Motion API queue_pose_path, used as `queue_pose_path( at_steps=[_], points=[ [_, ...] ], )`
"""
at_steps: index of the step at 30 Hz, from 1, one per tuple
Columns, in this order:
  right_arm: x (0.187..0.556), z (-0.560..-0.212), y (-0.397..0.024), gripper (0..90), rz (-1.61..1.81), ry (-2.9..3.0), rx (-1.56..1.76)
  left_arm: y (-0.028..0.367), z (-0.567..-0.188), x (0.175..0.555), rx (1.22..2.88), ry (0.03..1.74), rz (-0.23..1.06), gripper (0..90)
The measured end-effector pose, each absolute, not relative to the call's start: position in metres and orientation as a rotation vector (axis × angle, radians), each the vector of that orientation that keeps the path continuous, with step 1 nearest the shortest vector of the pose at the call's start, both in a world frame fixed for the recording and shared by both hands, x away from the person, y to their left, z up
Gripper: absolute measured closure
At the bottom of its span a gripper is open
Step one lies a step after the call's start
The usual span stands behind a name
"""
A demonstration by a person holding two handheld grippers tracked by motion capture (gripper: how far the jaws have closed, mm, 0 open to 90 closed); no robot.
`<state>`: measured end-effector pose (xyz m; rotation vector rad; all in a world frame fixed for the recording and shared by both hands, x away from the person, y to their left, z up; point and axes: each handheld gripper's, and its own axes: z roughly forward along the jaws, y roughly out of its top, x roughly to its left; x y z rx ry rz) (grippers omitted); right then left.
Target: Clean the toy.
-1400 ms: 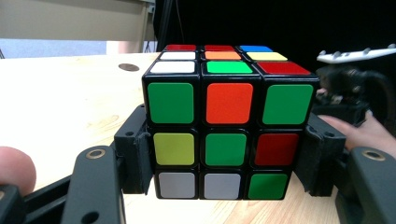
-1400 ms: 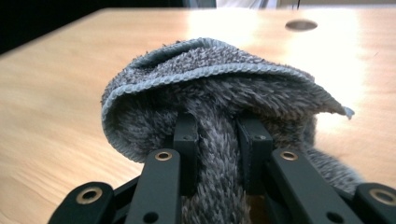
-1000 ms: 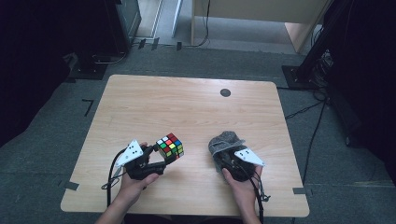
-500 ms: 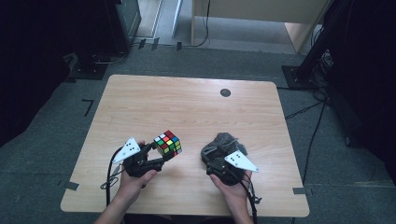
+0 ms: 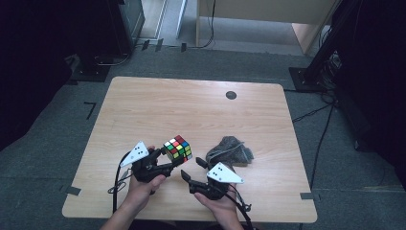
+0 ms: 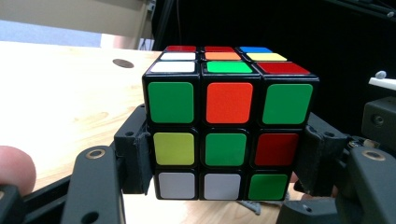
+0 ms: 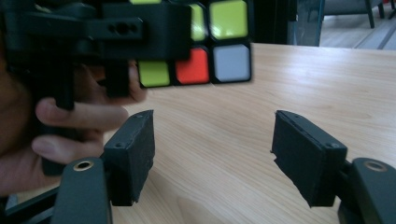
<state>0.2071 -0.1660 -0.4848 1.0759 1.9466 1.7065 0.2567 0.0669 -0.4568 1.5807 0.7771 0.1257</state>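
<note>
My left gripper (image 5: 168, 160) sits lower left of centre in the high view and is clamped on the puzzle cube (image 5: 177, 148), holding it off the wooden table (image 5: 191, 108). In the left gripper view the cube (image 6: 229, 123) fills the middle of the frame, both black pads pressed flat against its two lower side rows, green and orange stickers facing me, the cube upright. A fingertip (image 6: 16, 168) pokes in at the lower left edge there. My right gripper (image 5: 191, 170) is at lower centre of the high view, just right of the cube and apart from it; its jaws have just been opening and now stand wide with nothing between them. In the right gripper view I see bare tabletop (image 7: 303, 79) through that gap, with the cube (image 7: 205, 44) and the left hand (image 7: 70, 123) at the upper left of the frame, blurred. A crumpled grey cloth (image 5: 232, 149) lies on the table right of centre in the high view, just beyond my right gripper, not touching it. A small dark round hole (image 5: 231, 95) sits near the table's far edge.
</note>
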Motion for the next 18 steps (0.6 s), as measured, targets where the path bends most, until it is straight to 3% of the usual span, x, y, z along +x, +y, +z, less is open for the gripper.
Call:
queue_pose_path(
  at_steps=[7, 18],
  points=[
    [0.206, -0.484, -0.162, 25.7, 1.750, 1.904, 1.075, 0.056, -0.459, 0.253, 1.601, 0.754, 0.099, 34.3],
    [0.201, -0.484, -0.159, 30.8, 1.680, 1.834, 1.030, 0.049, -0.460, 0.251, 1.580, 0.778, 0.012, 34.3]
  ],
)
